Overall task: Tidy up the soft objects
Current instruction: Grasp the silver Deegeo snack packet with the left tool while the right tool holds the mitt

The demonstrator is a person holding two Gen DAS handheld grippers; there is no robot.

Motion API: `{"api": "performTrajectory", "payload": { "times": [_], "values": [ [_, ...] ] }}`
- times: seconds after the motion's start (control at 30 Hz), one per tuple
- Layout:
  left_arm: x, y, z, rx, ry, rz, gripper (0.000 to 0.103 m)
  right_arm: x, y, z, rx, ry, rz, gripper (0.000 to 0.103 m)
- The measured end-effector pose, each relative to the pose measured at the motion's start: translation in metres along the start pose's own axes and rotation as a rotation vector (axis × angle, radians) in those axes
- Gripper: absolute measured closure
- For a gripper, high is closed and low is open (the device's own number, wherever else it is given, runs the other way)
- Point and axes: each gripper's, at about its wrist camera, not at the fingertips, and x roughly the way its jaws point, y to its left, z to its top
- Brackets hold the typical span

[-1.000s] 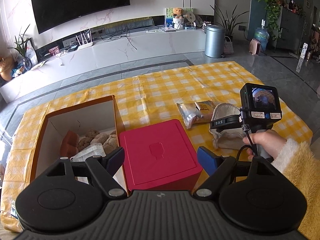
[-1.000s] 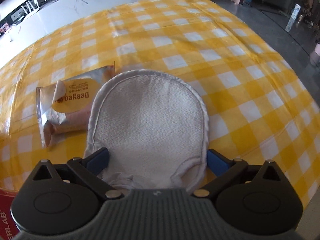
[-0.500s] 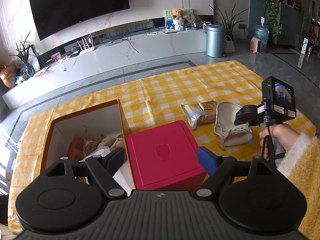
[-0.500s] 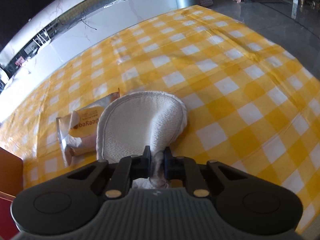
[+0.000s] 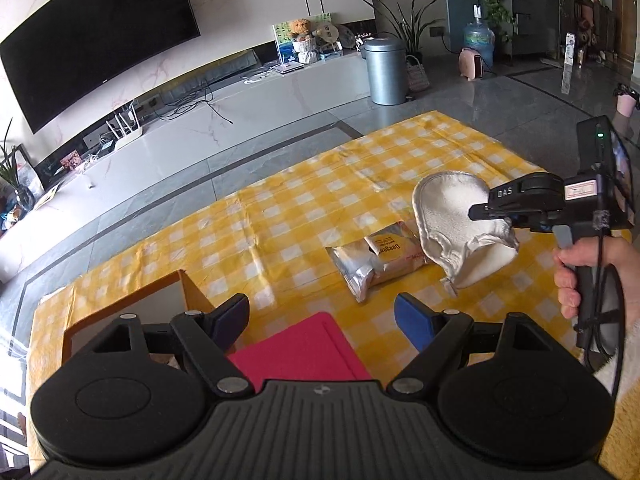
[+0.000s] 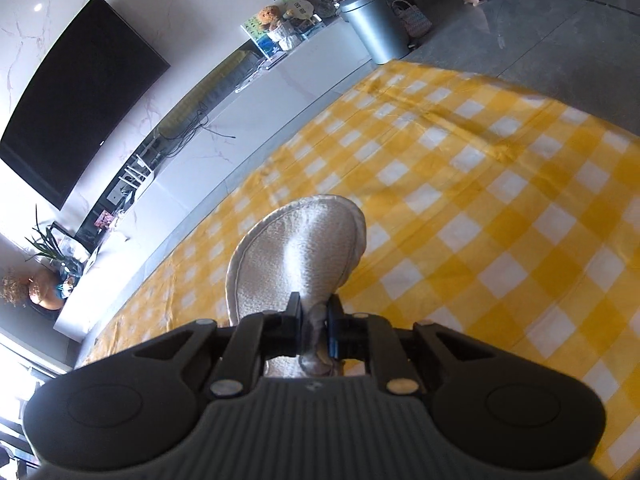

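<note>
The right claw (image 6: 315,330) pinches the white mitt's (image 6: 296,256) cuff, its body extending forward; the left claw (image 5: 322,320) gapes.

Materials and surface finishes on the table.
Terry-cloth mitt (image 5: 448,216), rough nap with a smooth stitched rim; crinkled, shiny foil snack packet (image 5: 374,266); matt checked tablecloth (image 5: 304,208); matt red box lid (image 5: 304,350); matt black plastic right gripper (image 6: 314,322).

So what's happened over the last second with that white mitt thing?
The right tongs closed on the white mitt and lifted it off the checked cloth; it now hangs pinched by its cuff end. The left tongs stayed open and rose a little. The silver snack packet, red box and cardboard box stayed put.
</note>
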Motion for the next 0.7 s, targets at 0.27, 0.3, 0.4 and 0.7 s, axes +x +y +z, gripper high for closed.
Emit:
{"api": "performTrajectory", "payload": {
  "times": [0.27,0.3,0.4,0.7],
  "values": [
    [0.089,-0.033,0.021,0.043,0.166,0.0,0.006,-0.018,-0.023,0.017,0.102,-0.061,0.04,0.092],
    [0.096,-0.038,0.021,0.083,0.18,-0.029,0.006,-0.021,-0.024,0.017,0.103,-0.069,0.039,0.092],
    [0.115,-0.046,0.023,0.2,0.218,-0.125,0.006,-0.03,-0.027,0.017,0.1,-0.08,0.021,0.092],
    [0.186,-0.035,0.036,0.224,0.361,-0.159,0.006,-0.038,-0.039,0.02,0.156,-0.099,0.03,0.085]
  ]
}}
